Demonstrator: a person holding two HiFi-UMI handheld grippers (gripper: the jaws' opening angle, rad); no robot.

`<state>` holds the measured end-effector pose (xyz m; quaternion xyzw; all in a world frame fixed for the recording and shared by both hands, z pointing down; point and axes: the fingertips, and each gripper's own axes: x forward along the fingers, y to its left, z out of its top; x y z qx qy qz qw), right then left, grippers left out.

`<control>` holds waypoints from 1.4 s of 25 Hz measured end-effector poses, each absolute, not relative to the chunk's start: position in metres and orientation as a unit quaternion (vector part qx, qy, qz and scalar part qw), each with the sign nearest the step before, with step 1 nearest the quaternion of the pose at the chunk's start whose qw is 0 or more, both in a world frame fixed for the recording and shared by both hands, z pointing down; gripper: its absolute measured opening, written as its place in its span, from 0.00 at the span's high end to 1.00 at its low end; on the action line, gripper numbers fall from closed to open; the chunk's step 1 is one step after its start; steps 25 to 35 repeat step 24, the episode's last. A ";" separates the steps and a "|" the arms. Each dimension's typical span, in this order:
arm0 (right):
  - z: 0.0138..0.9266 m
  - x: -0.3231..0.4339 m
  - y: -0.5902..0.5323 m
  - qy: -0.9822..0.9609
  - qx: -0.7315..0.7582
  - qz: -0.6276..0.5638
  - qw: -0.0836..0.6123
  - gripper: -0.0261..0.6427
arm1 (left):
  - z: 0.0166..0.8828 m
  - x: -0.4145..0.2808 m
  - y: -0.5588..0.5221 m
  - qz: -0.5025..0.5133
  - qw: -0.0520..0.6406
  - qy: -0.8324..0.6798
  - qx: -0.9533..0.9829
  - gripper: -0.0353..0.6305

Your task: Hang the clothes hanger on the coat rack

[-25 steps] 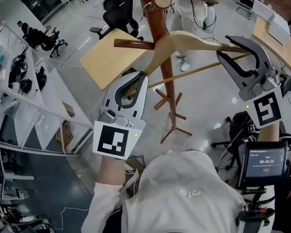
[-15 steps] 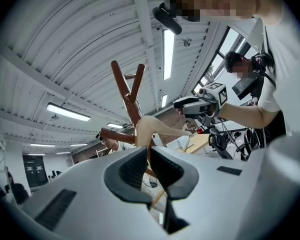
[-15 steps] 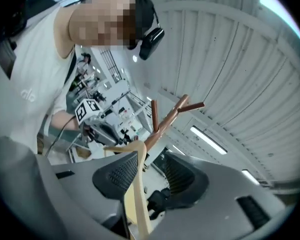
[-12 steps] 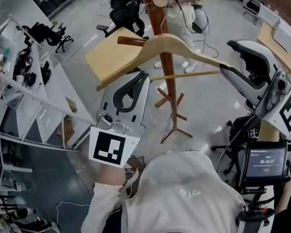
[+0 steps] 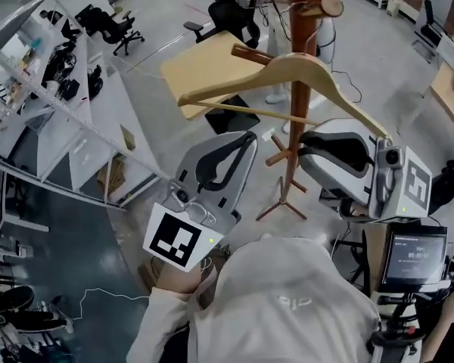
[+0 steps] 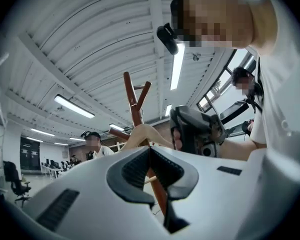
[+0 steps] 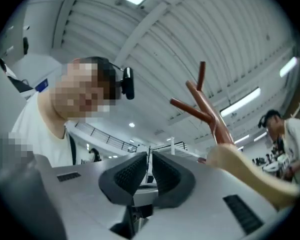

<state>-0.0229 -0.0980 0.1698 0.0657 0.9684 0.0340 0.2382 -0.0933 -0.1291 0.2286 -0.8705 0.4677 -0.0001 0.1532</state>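
Observation:
A pale wooden hanger (image 5: 323, 85) hangs against the brown coat rack (image 5: 298, 23), its top beside a dark peg (image 5: 250, 52); I cannot see its hook. No gripper touches it. My left gripper (image 5: 249, 137) is below its left arm, shut on nothing. My right gripper (image 5: 302, 148) lies on its side under the right arm, pointing left at the pole; its jaws are closing, a thin slit still between them, nothing inside. In the left gripper view, the left gripper (image 6: 149, 151) faces the rack (image 6: 134, 104) and hanger (image 6: 146, 133). The right gripper view has the right gripper (image 7: 149, 166), rack (image 7: 210, 113) and hanger (image 7: 252, 178).
The rack's spread feet (image 5: 282, 204) are on the floor just ahead of me. A tan table (image 5: 200, 70) and office chairs (image 5: 232, 15) lie behind it, shelving (image 5: 57, 119) runs along the left, and a small screen (image 5: 413, 255) is at my right hip. Another person (image 6: 92, 143) stands beyond.
The right gripper came off the hanger's right end, rolled onto its side, swung left under it, its jaws narrowing. The left gripper also came away from the left arm. The hanger hangs alone.

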 end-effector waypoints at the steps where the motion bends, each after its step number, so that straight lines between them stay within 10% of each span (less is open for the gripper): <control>1: 0.176 -0.032 -0.103 0.966 0.074 0.003 0.247 0.90 | 0.235 -0.096 -0.130 -0.004 0.146 0.472 -0.869 0.93; 35: 0.230 -0.141 -0.104 0.974 0.103 -0.073 0.188 0.90 | 0.257 -0.157 -0.108 0.014 0.095 0.555 -0.826 0.94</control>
